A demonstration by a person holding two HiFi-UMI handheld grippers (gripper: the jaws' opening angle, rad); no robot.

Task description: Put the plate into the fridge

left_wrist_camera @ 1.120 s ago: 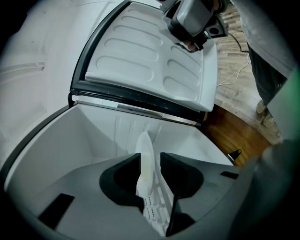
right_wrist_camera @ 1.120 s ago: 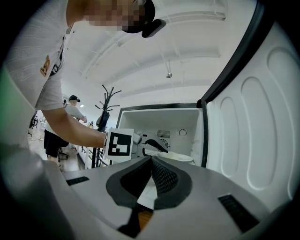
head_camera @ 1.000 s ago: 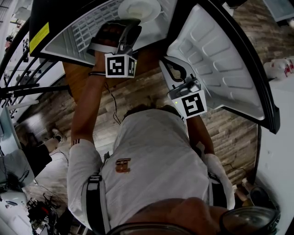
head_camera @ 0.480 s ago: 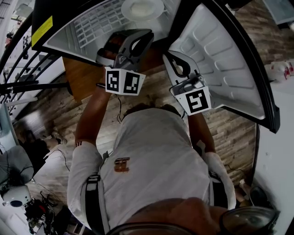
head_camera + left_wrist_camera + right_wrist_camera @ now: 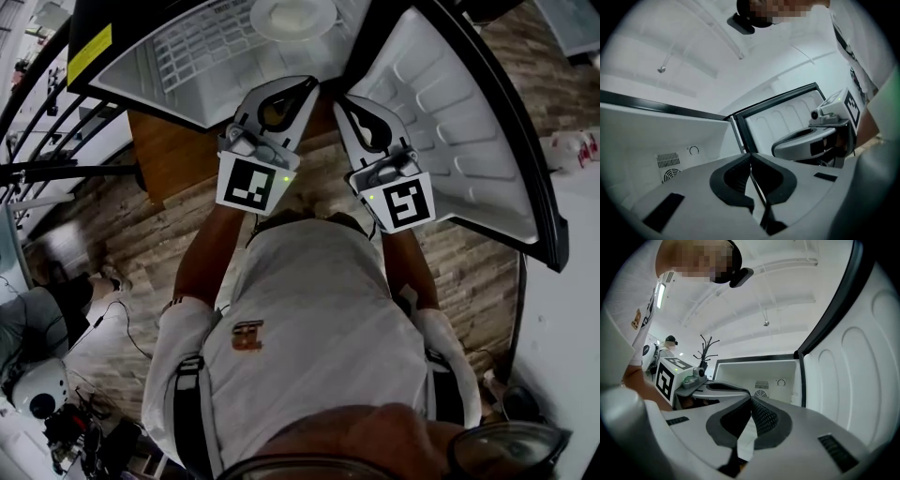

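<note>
A white plate [image 5: 292, 17] lies on the wire shelf [image 5: 197, 47] inside the open fridge, at the top of the head view. My left gripper [image 5: 307, 84] hovers just in front of the shelf's edge, short of the plate, its jaws shut and empty. Its pads meet in the left gripper view [image 5: 751, 155] with nothing between them. Beside it on the right, my right gripper [image 5: 340, 99] is also shut and empty, its pads touching in the right gripper view [image 5: 751, 400]. Neither gripper view shows the plate.
The fridge door [image 5: 450, 131] stands swung open on the right, close to my right gripper. The fridge's white back wall carries a fan vent [image 5: 761, 389] and a dial. Wooden flooring lies below, with clutter and cables at the lower left.
My left gripper has drawn back from the shelf toward me and its jaws have gone from open to shut. The plate stays on the shelf. The right gripper has barely moved.
</note>
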